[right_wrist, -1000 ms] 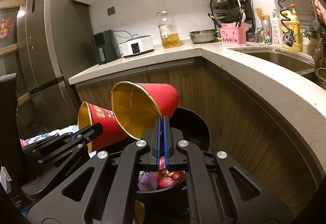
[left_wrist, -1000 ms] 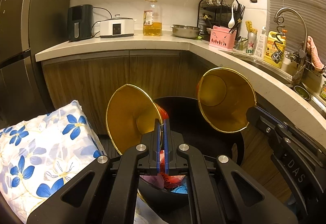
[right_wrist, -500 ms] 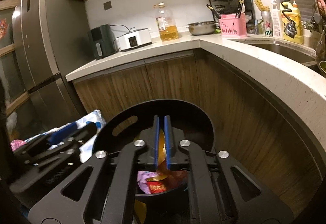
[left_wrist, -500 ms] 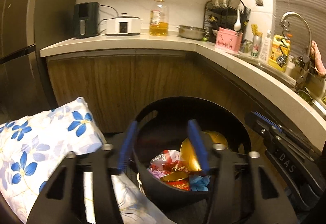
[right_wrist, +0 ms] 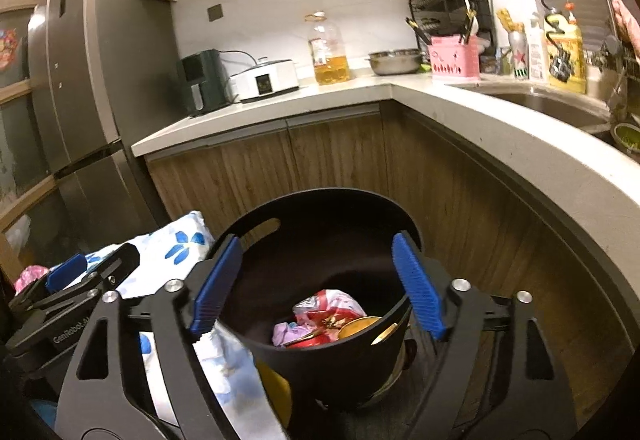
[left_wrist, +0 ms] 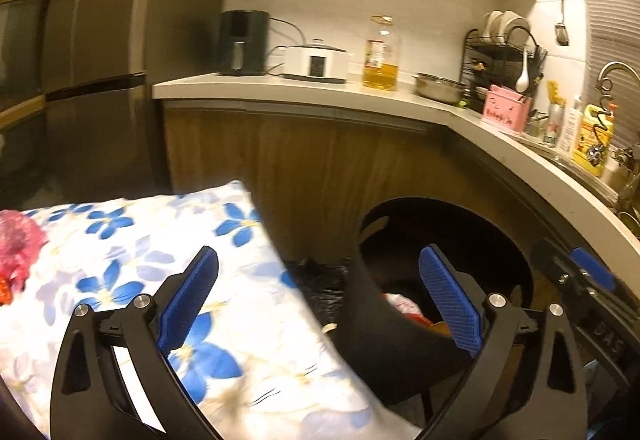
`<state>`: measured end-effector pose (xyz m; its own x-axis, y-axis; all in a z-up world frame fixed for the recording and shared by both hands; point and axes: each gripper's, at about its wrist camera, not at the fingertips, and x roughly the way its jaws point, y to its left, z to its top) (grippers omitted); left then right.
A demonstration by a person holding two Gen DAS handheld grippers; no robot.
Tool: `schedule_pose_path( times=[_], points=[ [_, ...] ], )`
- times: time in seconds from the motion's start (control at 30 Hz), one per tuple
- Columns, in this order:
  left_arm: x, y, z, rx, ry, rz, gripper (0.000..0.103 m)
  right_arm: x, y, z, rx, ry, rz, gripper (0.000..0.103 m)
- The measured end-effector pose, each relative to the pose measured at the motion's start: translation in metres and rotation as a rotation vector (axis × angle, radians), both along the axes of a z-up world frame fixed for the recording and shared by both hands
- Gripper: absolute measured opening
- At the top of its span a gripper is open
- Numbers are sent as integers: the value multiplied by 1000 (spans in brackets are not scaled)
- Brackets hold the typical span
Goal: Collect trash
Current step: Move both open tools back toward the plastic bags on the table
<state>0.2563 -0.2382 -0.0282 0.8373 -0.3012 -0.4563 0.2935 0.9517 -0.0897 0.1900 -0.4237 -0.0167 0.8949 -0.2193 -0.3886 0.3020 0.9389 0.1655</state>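
A black round bin (right_wrist: 340,195) stands on the floor against the wooden cabinets. Inside it lie crumpled wrappers (right_wrist: 328,304) and the gold-lined red paper cups (right_wrist: 360,326). My right gripper (right_wrist: 316,244) hovers over the bin's near rim, its jaws opening with nothing between them. My left gripper (left_wrist: 320,260) sits left of the bin (left_wrist: 372,320), over the edge of a blue-flowered cloth (left_wrist: 120,240). Its jaws are opening wide and are empty. Each gripper shows at the edge of the other's view: the right gripper (left_wrist: 588,274) and the left gripper (right_wrist: 80,274).
An L-shaped counter (right_wrist: 500,128) with wooden cabinets (right_wrist: 332,160) wraps behind and to the right of the bin. A tall fridge (right_wrist: 80,100) stands at the left. A pink crumpled item (left_wrist: 16,244) lies on the cloth. A sink (right_wrist: 560,104) is at the far right.
Both grippers held a gold-lined red cup over the bin; both opened and the cups dropped in. The left gripper has swung left towards the flowered cloth.
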Motion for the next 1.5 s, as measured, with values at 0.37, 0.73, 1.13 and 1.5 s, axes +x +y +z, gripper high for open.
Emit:
schedule_pose_path(
  times=[0.37, 0.73, 1.13, 1.5],
  points=[
    [-31, 56, 6, -1, -4, 125, 97, -27, 55, 14, -56, -26, 52, 87],
    [-55, 120, 11, 11, -45, 239, 97, -32, 116, 14, -54, -57, 120, 87],
    [-62, 188, 5, 10, -43, 361, 97, -15, 182, 7, -48, -65, 236, 87],
    [-61, 251, -11, 25, -20, 488, 97, 8, 243, -8, -41, -44, 352, 87]
  ],
)
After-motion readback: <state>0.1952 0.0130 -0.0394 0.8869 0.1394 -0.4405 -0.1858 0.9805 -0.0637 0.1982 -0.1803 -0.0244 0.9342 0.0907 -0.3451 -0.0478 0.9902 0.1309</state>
